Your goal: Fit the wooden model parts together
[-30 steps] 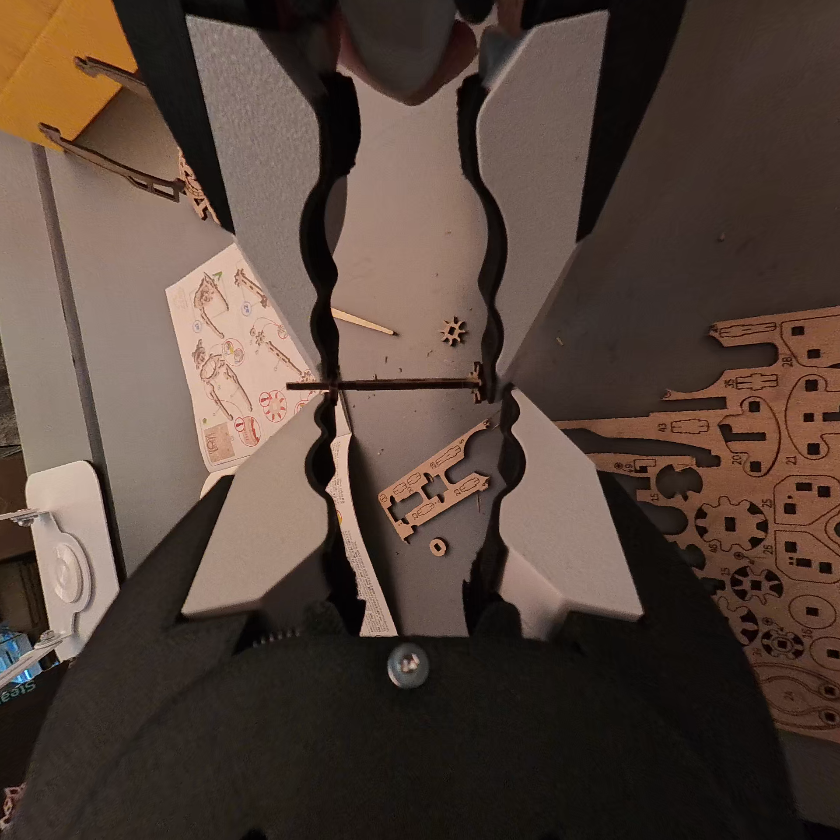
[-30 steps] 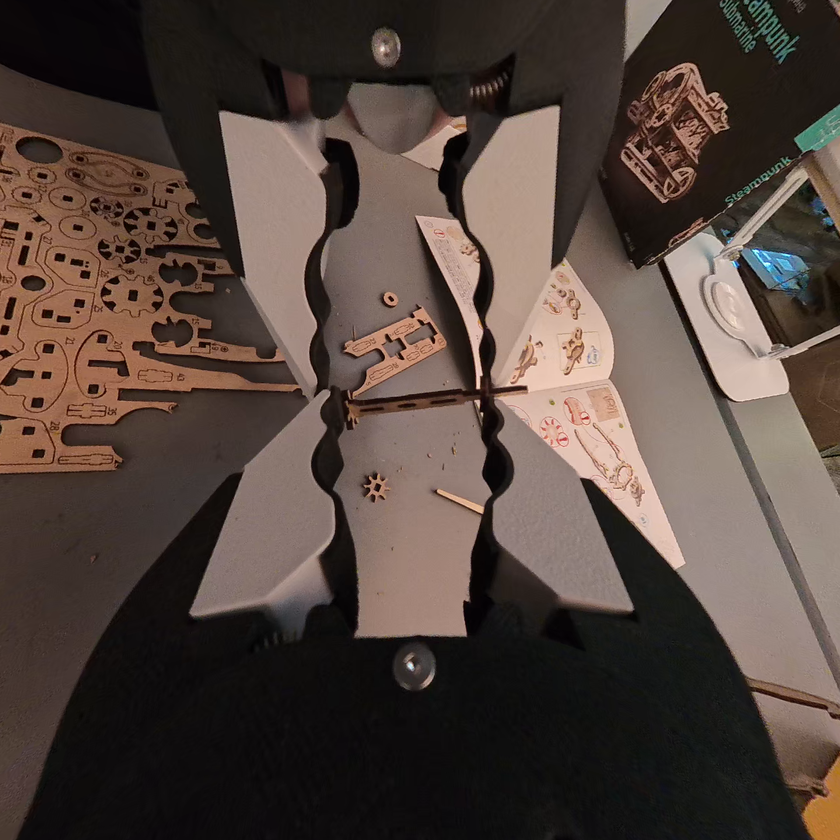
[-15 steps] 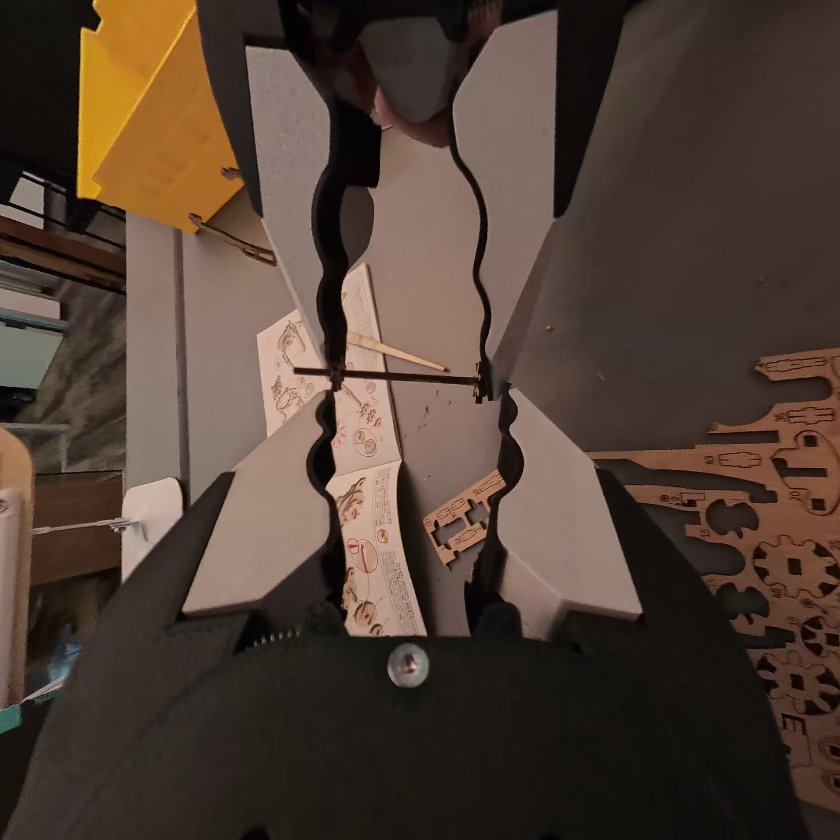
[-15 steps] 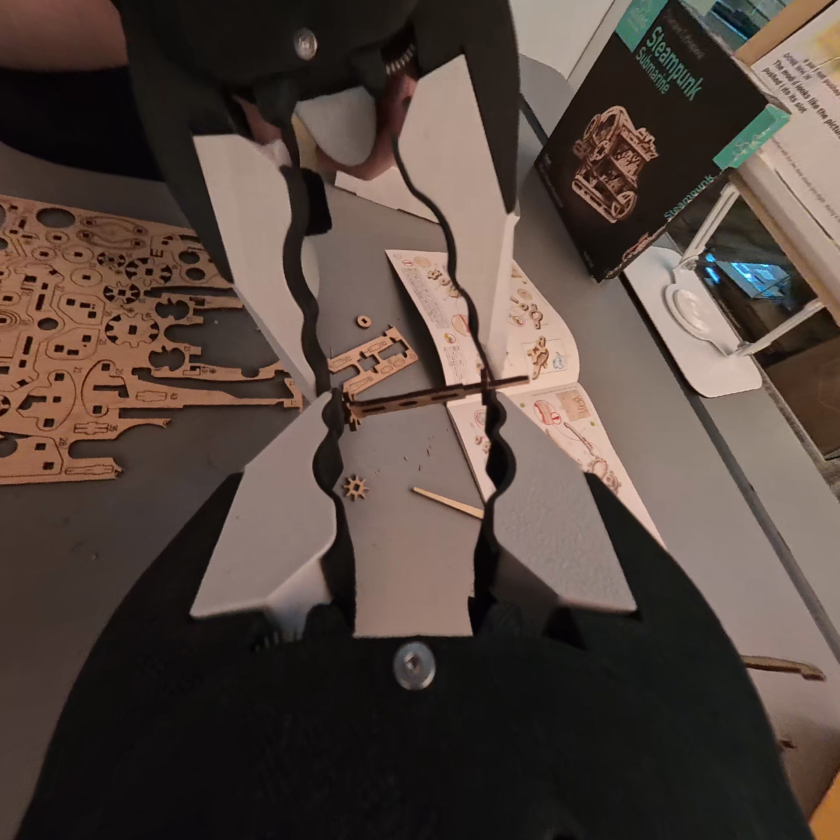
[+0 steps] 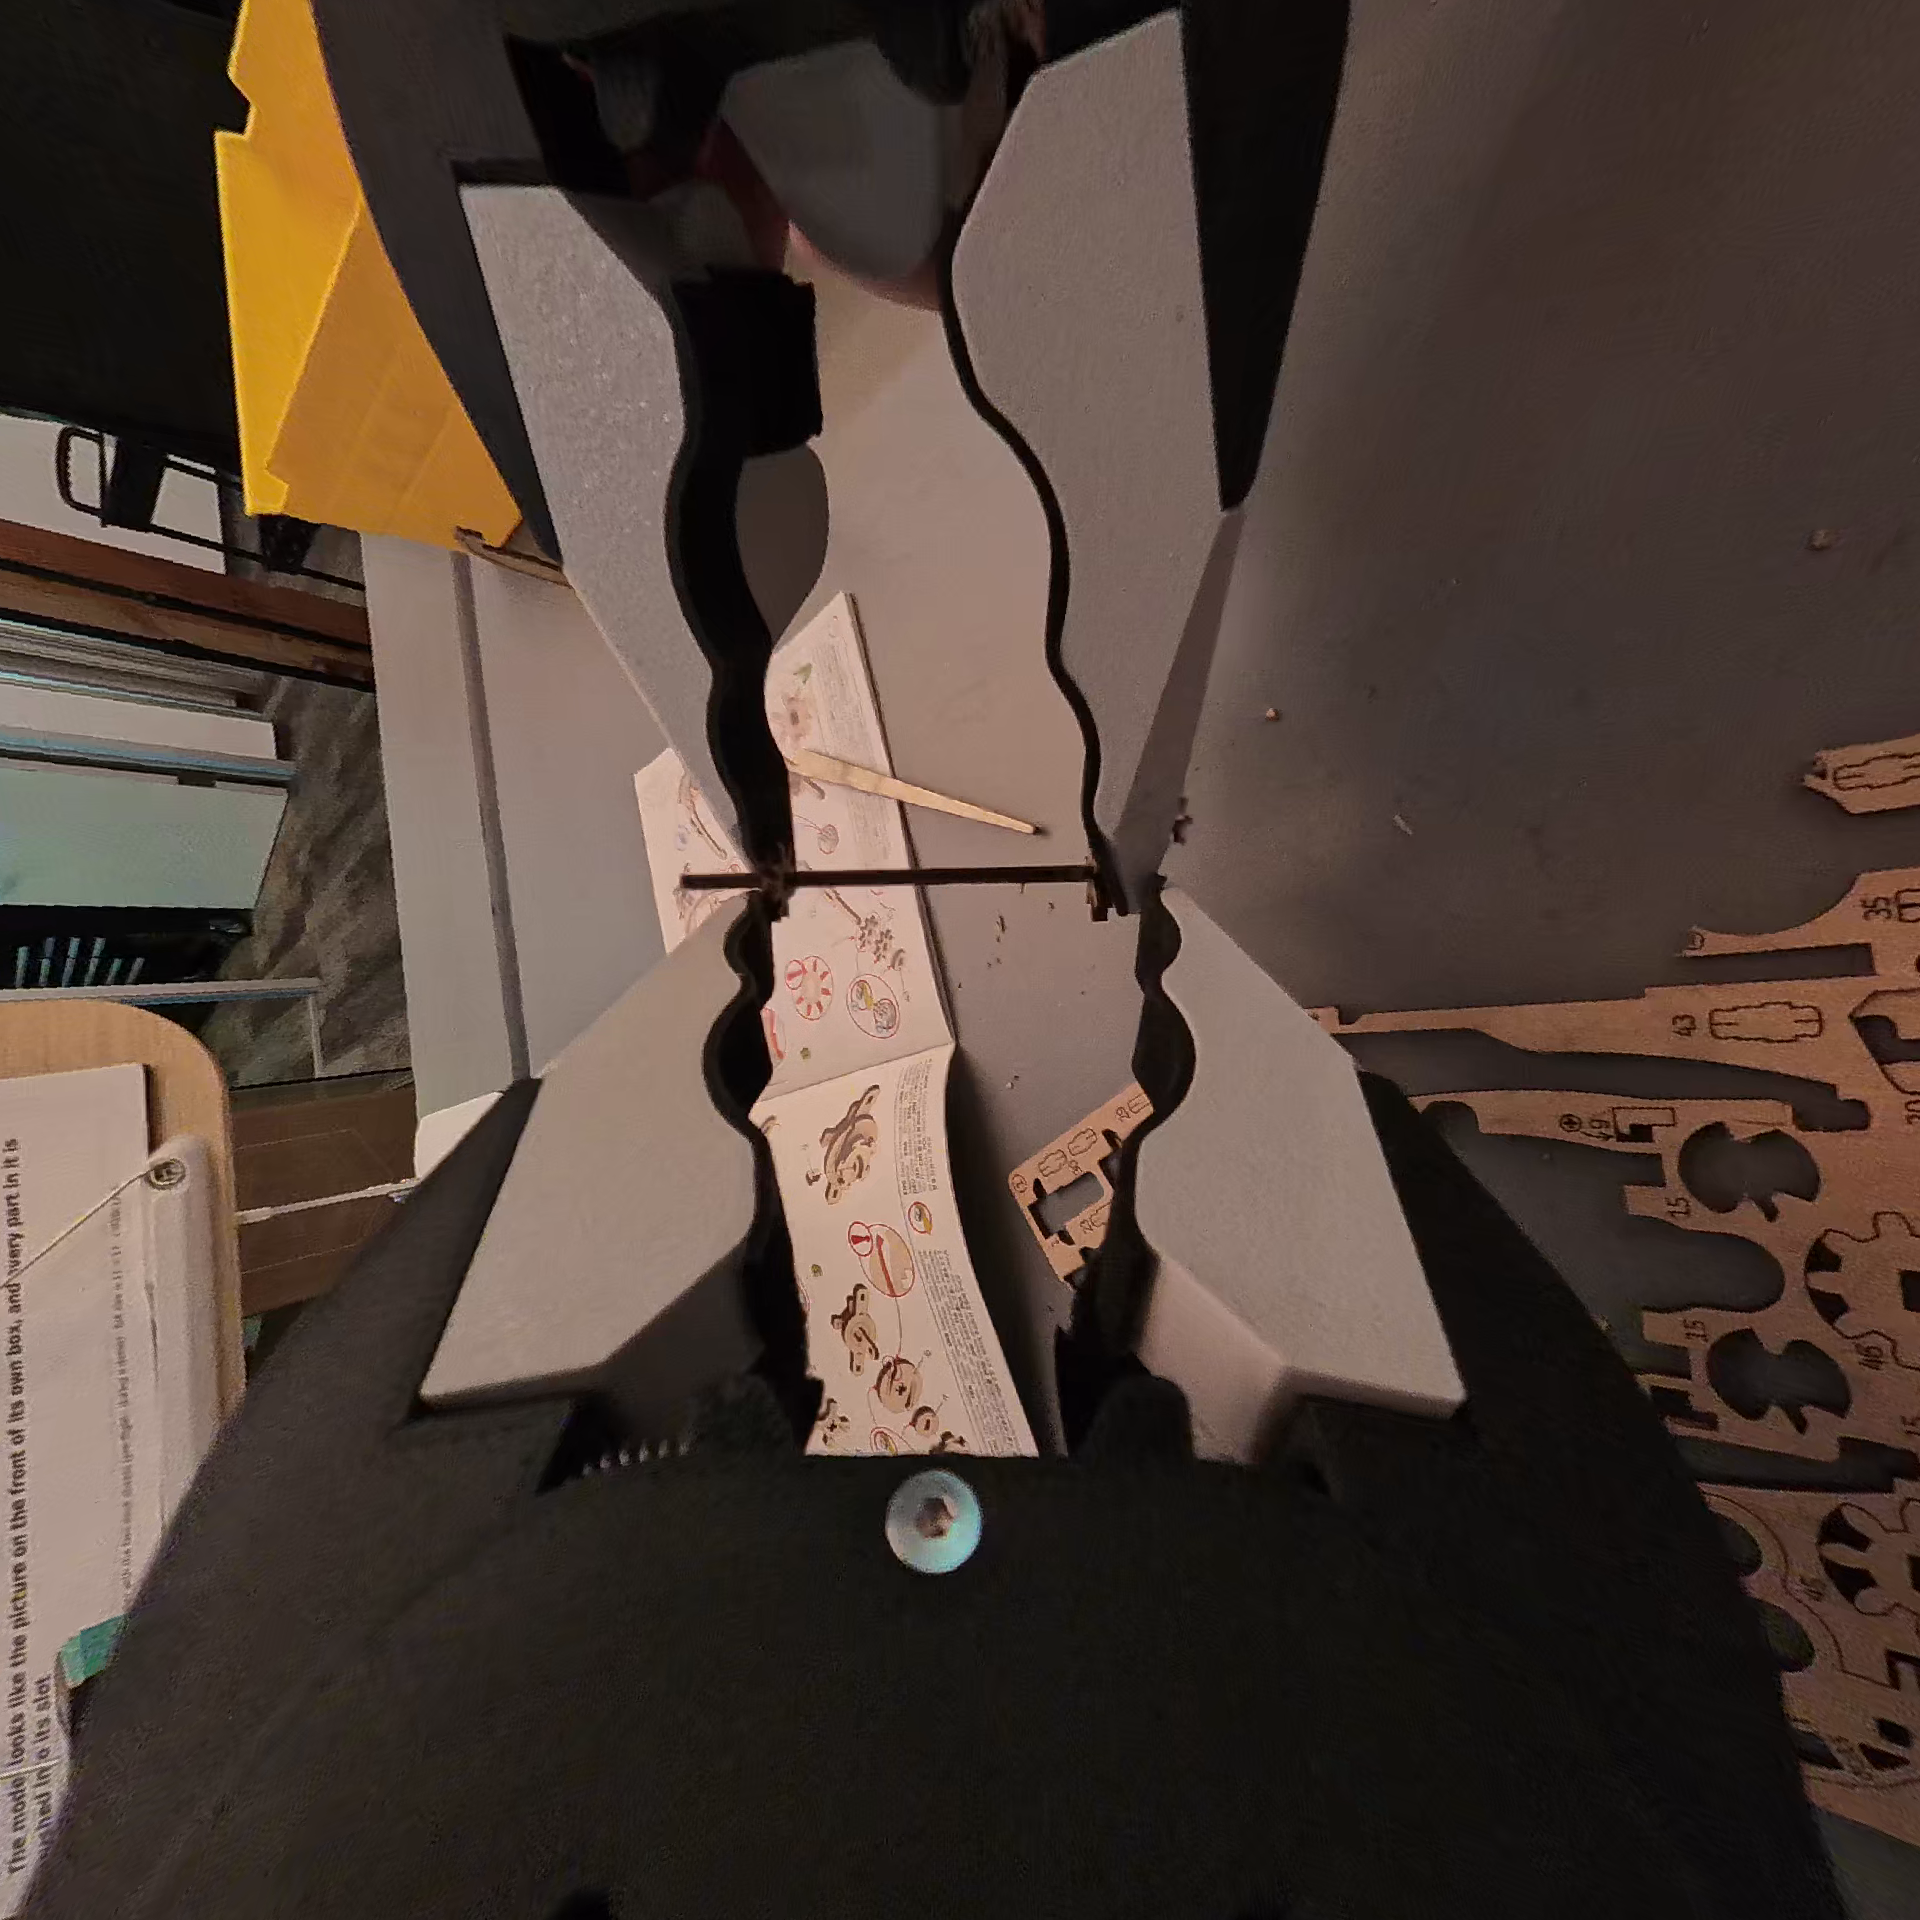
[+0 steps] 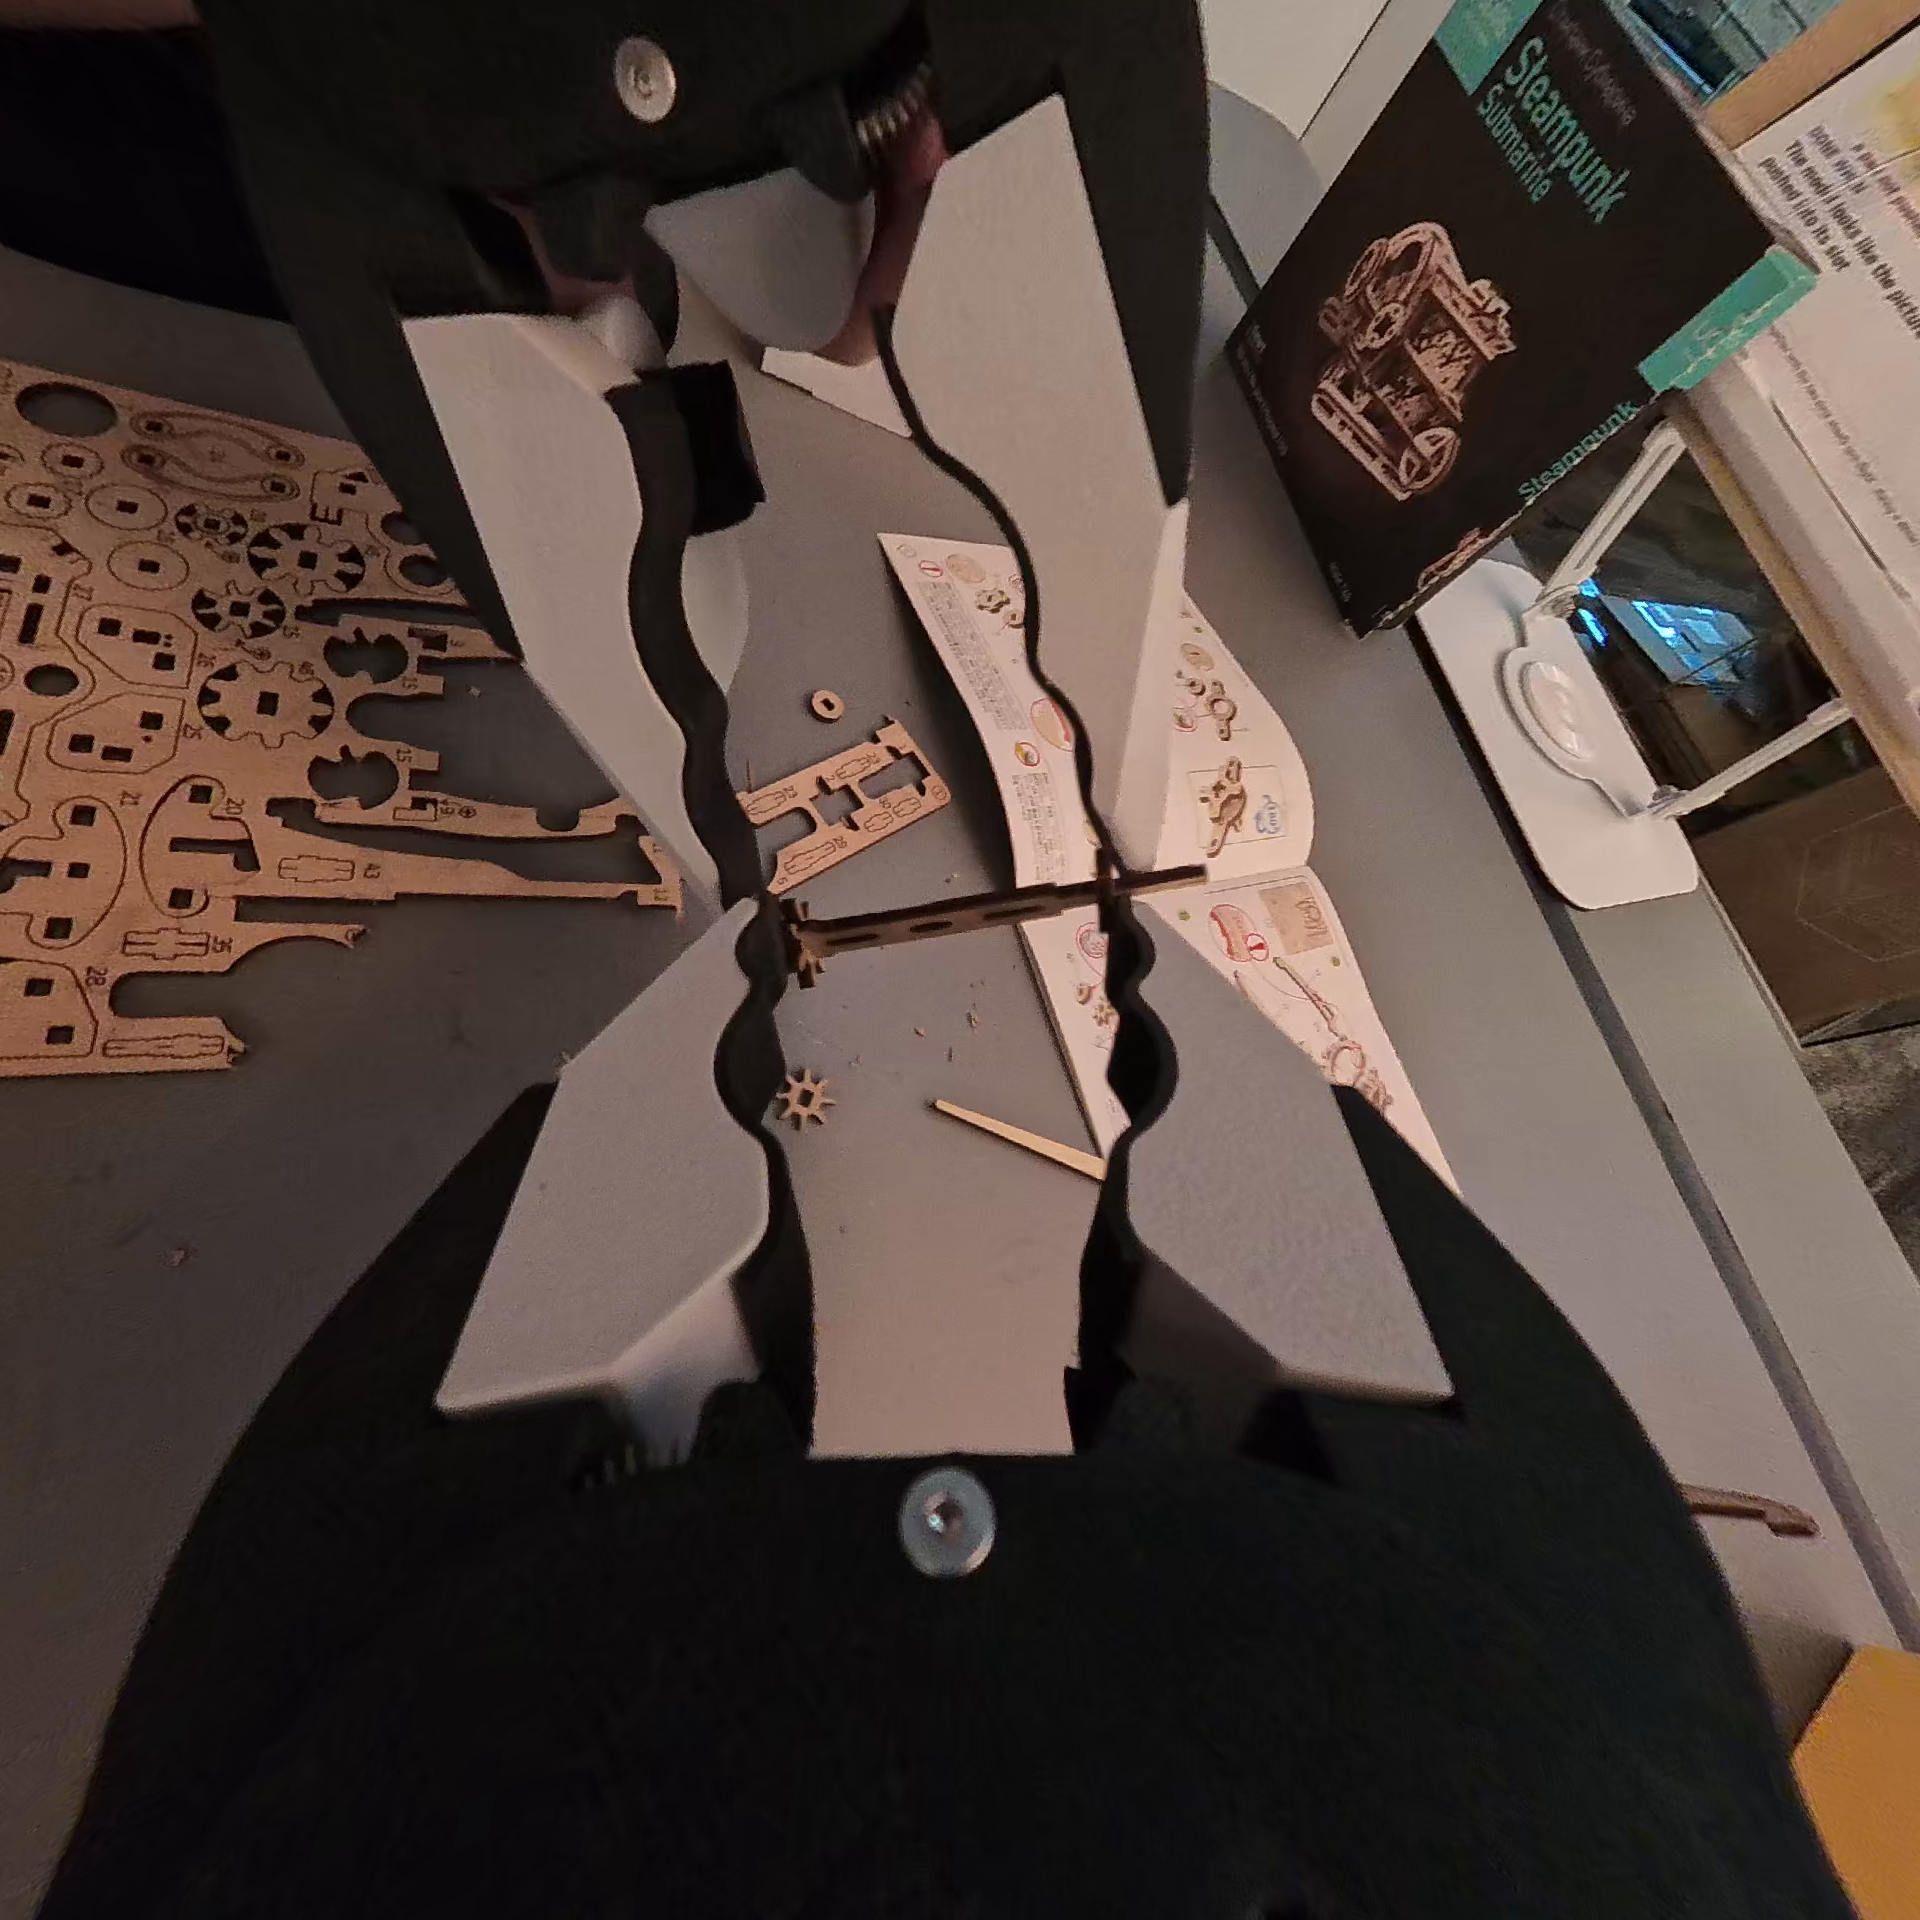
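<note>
The two tongs meet tip to tip above the grey desk (image 6: 312,1195), and a thin slotted wooden strip (image 6: 935,920) spans the gap between their fingers. In the right wrist view, the right tongs (image 6: 940,925) come up from the near edge, standing part-way open, with the strip lying across the fingertips; a small cross-piece sits at the strip's left end and its right end pokes out past the right finger. In the left wrist view, the left tongs (image 5: 935,883) are open to much the same width, and the same strip (image 5: 935,876) shows edge-on as a dark line between the fingertips. The tips of both tongs crowd the strip's ends, so I cannot tell which pair actually bears on it.

On the desk below lie a small wooden gear (image 6: 805,1099), a toothpick-like sliver (image 6: 1018,1125), a small cut-out fragment of sheet (image 6: 852,805) and a tiny ring (image 6: 826,703). The large laser-cut sheet of parts (image 6: 156,727) lies to the left in the right wrist view, and an open instruction leaflet (image 6: 1226,727) lies to the right. A dark model box (image 6: 1475,312) stands at the far right, with a white stand (image 6: 1558,748) just beside it. A yellow box (image 5: 343,343) shows at the far left of the left wrist view.
</note>
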Demonstrator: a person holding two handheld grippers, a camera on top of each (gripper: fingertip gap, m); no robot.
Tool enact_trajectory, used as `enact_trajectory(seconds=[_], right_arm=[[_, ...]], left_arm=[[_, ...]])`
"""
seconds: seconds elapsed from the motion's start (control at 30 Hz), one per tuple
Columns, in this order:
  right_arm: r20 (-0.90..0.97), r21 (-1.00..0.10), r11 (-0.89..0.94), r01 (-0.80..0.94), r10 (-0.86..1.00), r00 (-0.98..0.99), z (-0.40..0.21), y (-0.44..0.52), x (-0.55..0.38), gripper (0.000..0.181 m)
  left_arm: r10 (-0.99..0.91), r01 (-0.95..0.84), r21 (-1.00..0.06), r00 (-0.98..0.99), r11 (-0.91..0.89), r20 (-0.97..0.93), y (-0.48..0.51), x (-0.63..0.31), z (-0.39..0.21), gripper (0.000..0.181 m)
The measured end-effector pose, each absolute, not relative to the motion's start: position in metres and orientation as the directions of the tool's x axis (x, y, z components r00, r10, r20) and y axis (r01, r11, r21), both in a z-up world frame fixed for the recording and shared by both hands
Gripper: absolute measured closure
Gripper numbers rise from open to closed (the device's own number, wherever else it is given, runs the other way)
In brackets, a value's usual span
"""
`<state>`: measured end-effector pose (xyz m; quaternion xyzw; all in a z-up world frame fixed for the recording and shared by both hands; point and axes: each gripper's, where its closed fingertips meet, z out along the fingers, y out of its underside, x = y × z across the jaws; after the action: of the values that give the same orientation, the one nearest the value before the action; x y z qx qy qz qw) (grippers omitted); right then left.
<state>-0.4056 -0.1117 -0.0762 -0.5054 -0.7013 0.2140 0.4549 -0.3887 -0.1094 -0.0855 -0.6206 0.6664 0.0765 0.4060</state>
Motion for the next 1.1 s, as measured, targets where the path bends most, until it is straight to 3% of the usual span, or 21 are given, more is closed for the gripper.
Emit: enact_trajectory(seconds=[0.8, 1.1], right_arm=[[0.4, -0.778, 0.385, 0.497, 0.913, -0.08, -0.073, -0.112, -0.404, 0.122], [0.429, -0.88, 0.43, 0.2, 0.902, -0.05, -0.018, -0.125, -0.4, 0.12]], left_arm=[[-0.751, -0.889, -0.398, 0.1, 0.228, -0.653, -0.109, -0.387, -0.081, 0.113], [-0.83, -0.637, -0.718, 0.215, 0.281, -0.515, -0.124, -0.381, -0.03, 0.113]])
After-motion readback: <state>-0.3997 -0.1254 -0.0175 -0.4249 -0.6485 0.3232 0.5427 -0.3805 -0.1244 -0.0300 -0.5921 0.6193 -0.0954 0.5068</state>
